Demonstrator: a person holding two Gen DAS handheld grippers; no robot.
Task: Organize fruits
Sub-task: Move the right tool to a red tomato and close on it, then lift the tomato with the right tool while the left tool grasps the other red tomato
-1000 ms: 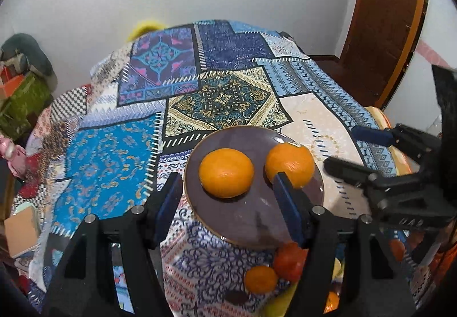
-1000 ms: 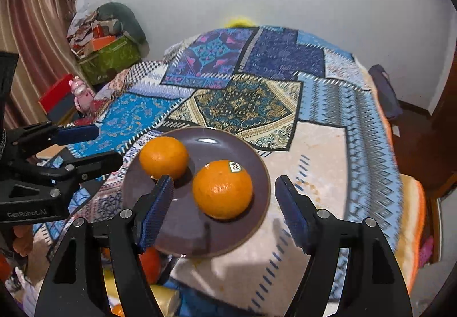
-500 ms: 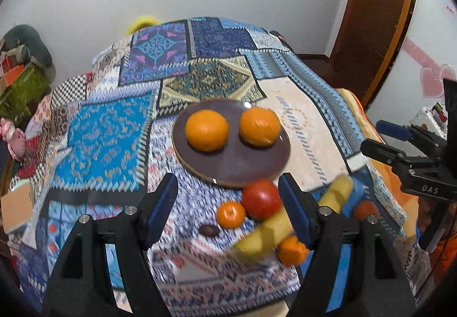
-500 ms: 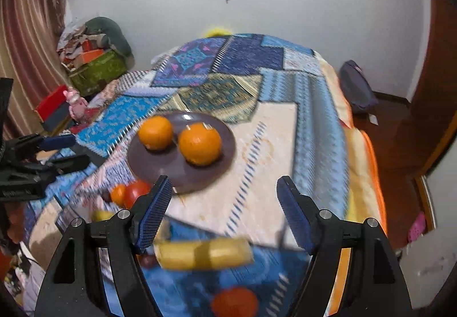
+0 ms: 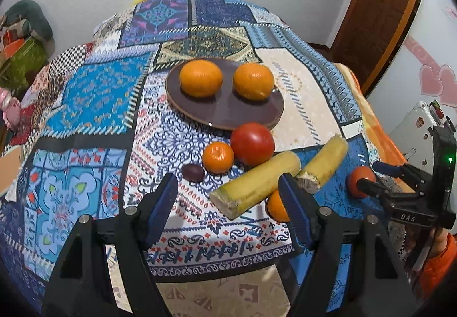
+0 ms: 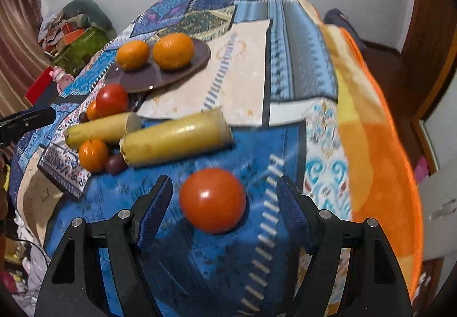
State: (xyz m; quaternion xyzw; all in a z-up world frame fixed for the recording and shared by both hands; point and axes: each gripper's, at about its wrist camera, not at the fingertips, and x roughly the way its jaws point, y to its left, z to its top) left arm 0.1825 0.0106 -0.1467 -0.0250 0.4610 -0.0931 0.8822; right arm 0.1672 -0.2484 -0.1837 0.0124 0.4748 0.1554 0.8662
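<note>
The right gripper point(image 6: 222, 203) brackets a lone red tomato point(image 6: 212, 200), its jaws parted wider than the fruit, neither pad touching. The left gripper point(image 5: 228, 200) hangs open and empty above a yellow stalk point(image 5: 257, 183). Two oranges point(image 5: 200, 78) sit on the brown plate point(image 5: 222, 114), which probably serves as the collection point; its near half is bare. The tomato lies near the cloth's edge point(image 6: 342, 145), so a nudge could roll it off.

Left hand-held gripper point(image 5: 228, 197) open; right hand-held gripper point(image 6: 224, 200) open, angled down.
</note>
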